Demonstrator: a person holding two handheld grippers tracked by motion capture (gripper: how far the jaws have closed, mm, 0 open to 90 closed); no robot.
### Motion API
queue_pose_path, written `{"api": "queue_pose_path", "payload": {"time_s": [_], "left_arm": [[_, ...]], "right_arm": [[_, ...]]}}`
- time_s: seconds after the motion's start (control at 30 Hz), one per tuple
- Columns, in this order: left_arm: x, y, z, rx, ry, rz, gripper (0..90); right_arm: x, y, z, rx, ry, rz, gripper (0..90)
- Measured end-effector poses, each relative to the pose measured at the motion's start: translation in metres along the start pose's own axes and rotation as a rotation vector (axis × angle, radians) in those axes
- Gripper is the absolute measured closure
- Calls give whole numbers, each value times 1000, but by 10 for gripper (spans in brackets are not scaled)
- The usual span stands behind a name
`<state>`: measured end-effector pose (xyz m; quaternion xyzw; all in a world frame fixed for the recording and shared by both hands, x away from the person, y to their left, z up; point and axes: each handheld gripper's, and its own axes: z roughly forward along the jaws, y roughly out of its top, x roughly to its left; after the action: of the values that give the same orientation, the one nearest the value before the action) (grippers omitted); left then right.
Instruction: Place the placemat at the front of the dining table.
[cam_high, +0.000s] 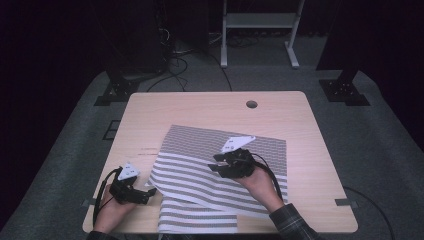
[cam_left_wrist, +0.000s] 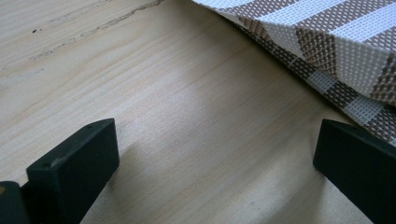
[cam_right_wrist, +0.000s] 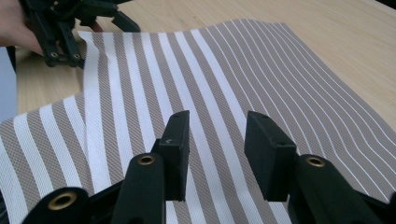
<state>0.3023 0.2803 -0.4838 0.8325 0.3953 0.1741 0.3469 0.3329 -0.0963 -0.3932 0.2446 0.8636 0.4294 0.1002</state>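
A woven mat (cam_high: 200, 175) with brown and white stripes lies on the near half of the wooden table (cam_high: 150, 115). It is partly folded, and a lower layer sticks out at the front edge. My left gripper (cam_high: 149, 194) rests low at the front left, jaws wide open, just left of the mat's corner. In the left gripper view, bare wood lies between its open jaws (cam_left_wrist: 215, 140) and the mat's edge (cam_left_wrist: 336, 42) rises at the upper right. My right gripper (cam_high: 214, 163) hovers over the mat's middle. Its jaws (cam_right_wrist: 217, 123) stand apart with nothing between them above the stripes (cam_right_wrist: 196, 84). The left gripper (cam_right_wrist: 100, 16) is beyond.
A round cable hole (cam_high: 251, 104) sits near the table's far edge. Bare wood runs along the far side and both flanks of the mat. Behind the table are a white frame (cam_high: 260, 20), black stand feet (cam_high: 345, 90) and cables on grey carpet.
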Motion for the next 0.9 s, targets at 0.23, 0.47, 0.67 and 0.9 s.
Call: {"api": "queue_pose_path", "payload": {"time_s": [0.23, 0.47, 0.67, 0.9], "left_arm": [[0, 0, 0, -1, 0, -2, 0], [0, 0, 0, 0, 0, -1, 0], [0, 0, 0, 0, 0, -1, 0], [0, 0, 0, 0, 0, -1, 0]], "right_arm": [[-17, -26, -23, -10, -44, 58, 549], [-33, -53, -44, -18, -83, 134, 506], [-34, -70, -57, -7, -114, 156, 453], [-31, -93, -82, -10, -171, 178, 412]]}}
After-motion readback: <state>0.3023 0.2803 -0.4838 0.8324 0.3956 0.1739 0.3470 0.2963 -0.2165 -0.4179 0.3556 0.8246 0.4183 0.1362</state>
